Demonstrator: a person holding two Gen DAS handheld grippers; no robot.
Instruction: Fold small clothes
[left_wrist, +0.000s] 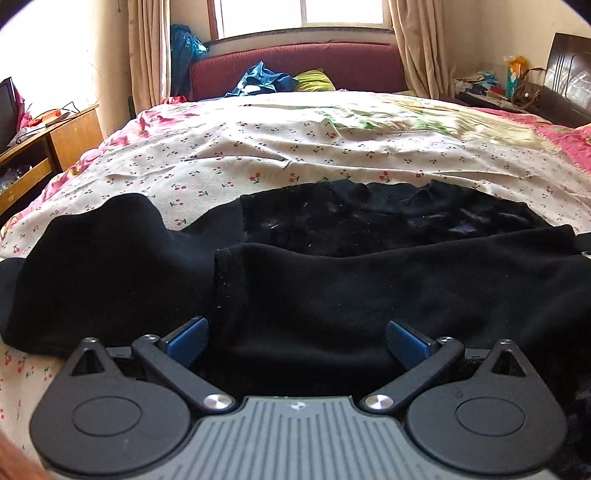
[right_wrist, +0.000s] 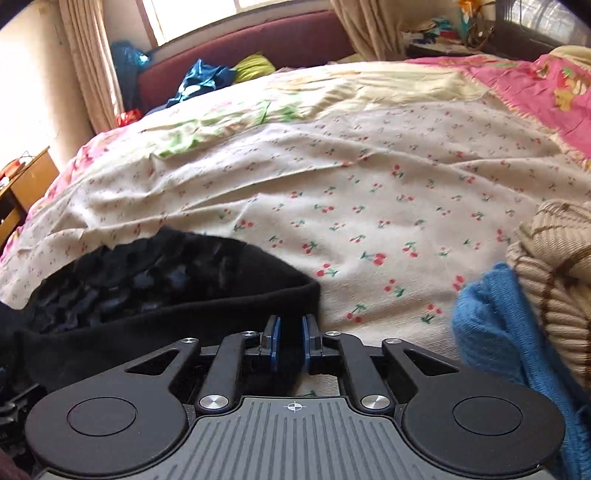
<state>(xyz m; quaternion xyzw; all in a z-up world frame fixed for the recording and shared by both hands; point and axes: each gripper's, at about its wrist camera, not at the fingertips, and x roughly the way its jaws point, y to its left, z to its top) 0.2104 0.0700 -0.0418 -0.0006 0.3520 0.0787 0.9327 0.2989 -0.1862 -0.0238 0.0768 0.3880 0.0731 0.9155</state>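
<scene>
the black garment (left_wrist: 332, 280) lies on the bed (left_wrist: 295, 155) with its near half doubled over, just ahead of the left claw (left_wrist: 297, 341), which is spread wide and empty. the right claw (right_wrist: 291, 341) stands slightly apart over the garment's corner, pinching nothing. i'd say one fold is done, more to come, and the blue knit (right_wrist: 495, 325) and beige sweater (right_wrist: 554, 266) to its right wait untouched.
</scene>
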